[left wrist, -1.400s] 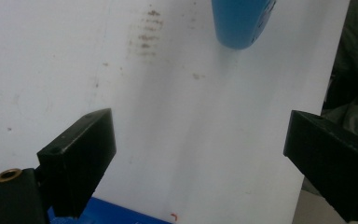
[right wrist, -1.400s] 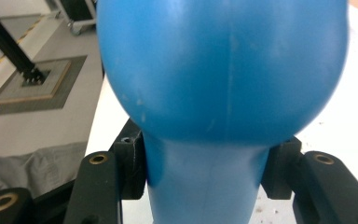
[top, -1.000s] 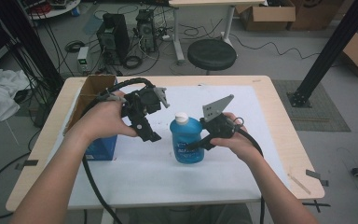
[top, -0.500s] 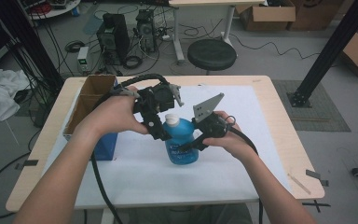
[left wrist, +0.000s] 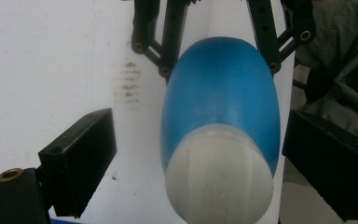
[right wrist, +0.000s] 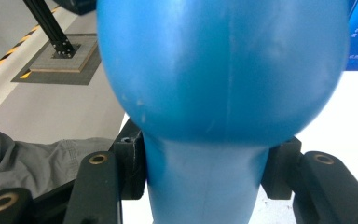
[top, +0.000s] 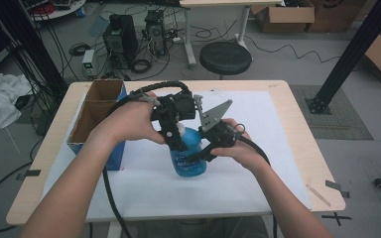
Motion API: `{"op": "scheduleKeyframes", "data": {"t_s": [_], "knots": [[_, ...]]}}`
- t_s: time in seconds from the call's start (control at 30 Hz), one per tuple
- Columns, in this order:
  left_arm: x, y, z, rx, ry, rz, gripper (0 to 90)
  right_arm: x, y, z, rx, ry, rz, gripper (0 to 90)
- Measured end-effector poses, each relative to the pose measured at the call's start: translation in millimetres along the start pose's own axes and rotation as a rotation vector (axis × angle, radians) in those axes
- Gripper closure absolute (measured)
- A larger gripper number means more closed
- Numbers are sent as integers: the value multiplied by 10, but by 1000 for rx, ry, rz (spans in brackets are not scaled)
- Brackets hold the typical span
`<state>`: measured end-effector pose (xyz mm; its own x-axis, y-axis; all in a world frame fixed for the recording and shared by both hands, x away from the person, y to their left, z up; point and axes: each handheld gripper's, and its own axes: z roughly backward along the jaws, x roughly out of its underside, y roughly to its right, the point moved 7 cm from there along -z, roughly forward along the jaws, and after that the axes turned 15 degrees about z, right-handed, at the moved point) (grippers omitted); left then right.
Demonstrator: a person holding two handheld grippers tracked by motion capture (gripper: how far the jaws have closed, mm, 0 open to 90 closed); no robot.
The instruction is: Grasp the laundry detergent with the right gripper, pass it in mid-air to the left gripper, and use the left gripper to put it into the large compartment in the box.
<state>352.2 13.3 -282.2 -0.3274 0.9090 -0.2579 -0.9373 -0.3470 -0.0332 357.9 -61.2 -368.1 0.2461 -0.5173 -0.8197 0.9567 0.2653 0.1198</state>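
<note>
We have the blue bottle (top: 188, 157) secured: our right gripper (right wrist: 204, 175) is clamped on its narrow neck, one pad pressing each side just under the bulging shoulder, and the bottle stands on the white mat (top: 258, 163) near the middle of the table (top: 297, 106). What is left, as we judge it, is the white cap (left wrist: 219, 179); it is on the bottle and nothing grips it yet. Our left gripper (left wrist: 199, 158) hangs over the top with its fingers apart, one pad well clear to one side of the cap and the other just beside the bottle's far flank, neither touching. So we reckon we are at the point of closing on the cap, with the turning and lifting to come. In the high view our left hand (top: 129, 121) reaches in from the cardboard box (top: 96, 111) side, its gripper pointing down at the cap, while our right hand (top: 240, 146) comes from the opposite side, holding its gripper tilted downward towards the neck.
</note>
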Motion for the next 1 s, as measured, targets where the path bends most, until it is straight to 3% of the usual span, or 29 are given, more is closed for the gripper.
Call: {"op": "scheduleKeyframes", "data": {"t_s": [0.23, 0.73, 1.0], "knots": [[-11, 27, -65, -12, -51, -26, 117, -8, -5, -14, 3, 7, 0, 455], [-3, 41, -153, -20, -133, -32, 160, 18, -17, -22, 10, 31, -6, 455], [-29, 43, -175, -24, -136, -32, 186, 14, -18, -18, 11, 37, -10, 455]]}}
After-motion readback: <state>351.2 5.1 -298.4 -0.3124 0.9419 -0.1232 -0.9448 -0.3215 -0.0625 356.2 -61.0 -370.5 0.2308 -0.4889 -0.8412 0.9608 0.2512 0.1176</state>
